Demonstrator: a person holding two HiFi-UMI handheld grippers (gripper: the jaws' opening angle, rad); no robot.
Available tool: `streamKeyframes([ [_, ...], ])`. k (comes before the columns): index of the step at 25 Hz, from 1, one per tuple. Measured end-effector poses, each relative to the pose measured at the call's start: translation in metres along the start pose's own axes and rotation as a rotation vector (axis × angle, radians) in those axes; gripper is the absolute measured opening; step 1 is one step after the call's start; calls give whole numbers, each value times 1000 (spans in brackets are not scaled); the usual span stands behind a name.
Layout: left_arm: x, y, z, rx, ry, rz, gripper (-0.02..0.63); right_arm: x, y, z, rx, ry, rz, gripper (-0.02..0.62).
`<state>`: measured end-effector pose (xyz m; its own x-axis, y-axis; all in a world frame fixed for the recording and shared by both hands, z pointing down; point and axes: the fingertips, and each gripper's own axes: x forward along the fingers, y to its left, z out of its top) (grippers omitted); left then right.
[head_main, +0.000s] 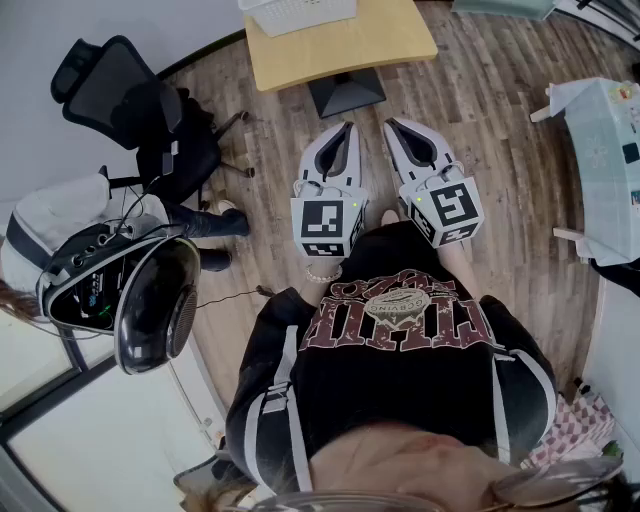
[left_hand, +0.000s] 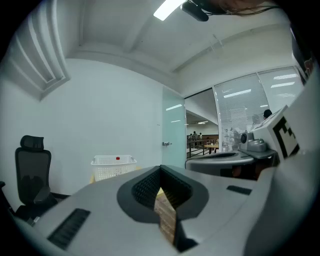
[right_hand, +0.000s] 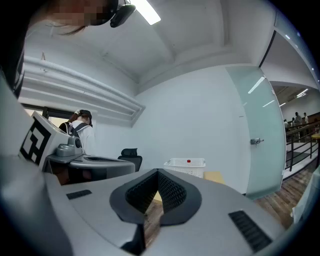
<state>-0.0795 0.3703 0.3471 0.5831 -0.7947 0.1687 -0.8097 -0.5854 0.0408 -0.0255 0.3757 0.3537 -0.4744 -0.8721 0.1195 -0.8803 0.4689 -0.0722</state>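
Table (head_main: 400, 42) edge lies just ahead of left gripper (head_main: 346, 128) and right gripper (head_main: 391, 125), both jaws together, empty.

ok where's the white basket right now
In the head view the white basket sits top centre on the wooden table, ahead of the left gripper and right gripper.

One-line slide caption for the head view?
Left gripper and right gripper, both shut and empty, side by side over the wood floor, tips toward a yellow table.
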Motion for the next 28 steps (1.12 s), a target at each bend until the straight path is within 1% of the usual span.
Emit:
streamKeyframes([
  [8, -19, -15, 0, 5, -10, 1, 47, -20, 10, 1, 2, -16, 12, 17],
  [14, 5, -14, -4, 1, 11, 11, 47, -7, -11, -3, 22, -7, 34, 17],
  [21, 17, -15, -2, -5, 12, 39, 47, -2, -21, 1, 25, -16, 74, 17],
  [26, 22, 11, -3, -24, 9, 67, 47, 26, -13, 2, 10, 6, 103, 17],
  [28, 25, -7, -3, -18, 3, 78, 46, 12, -23, 0, 8, 3, 113, 17],
])
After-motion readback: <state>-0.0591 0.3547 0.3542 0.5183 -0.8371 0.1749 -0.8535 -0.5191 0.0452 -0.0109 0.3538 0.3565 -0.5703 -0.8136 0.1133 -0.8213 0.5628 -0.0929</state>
